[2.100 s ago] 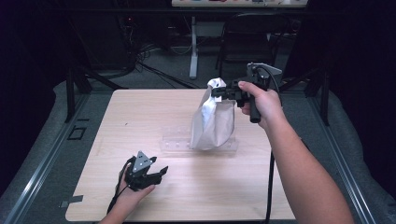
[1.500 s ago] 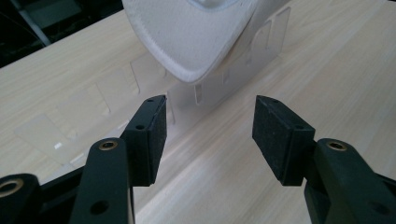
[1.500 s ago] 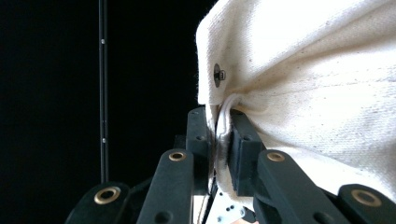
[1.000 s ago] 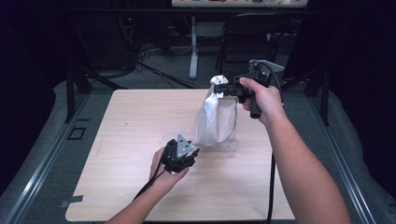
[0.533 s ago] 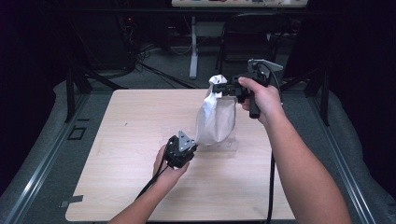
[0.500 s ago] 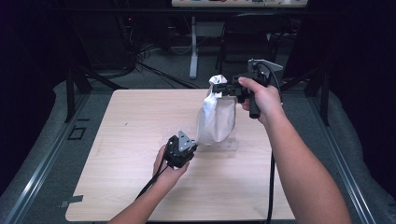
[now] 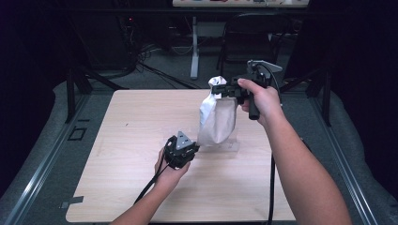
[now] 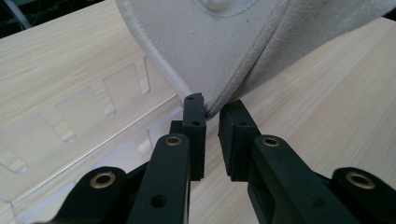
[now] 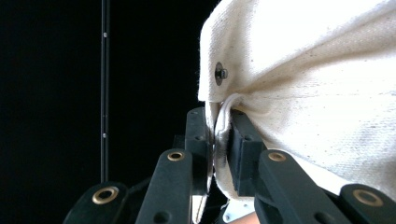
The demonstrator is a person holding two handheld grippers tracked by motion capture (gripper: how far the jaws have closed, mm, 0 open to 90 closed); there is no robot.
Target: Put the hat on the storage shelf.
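Canvas bag (image 7: 217,119) is hanging above the desk (image 7: 131,122), its bottom corner reaching down to a clear plastic rack (image 8: 84,126). Nearest, the left gripper (image 8: 211,108) has just been closing and is now nipping that corner; it should be biting deeper onto the seam before pulling. Farther off, the right gripper (image 9: 219,126) is pinching the bag's top hem beside a snap (image 9: 219,73), a detail the high view is missing.

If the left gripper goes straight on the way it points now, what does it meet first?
The left gripper would first meet the bottom corner of the off-white canvas bag; its jaws have just been closing around that corner. Whether they already pinch it is unclear.
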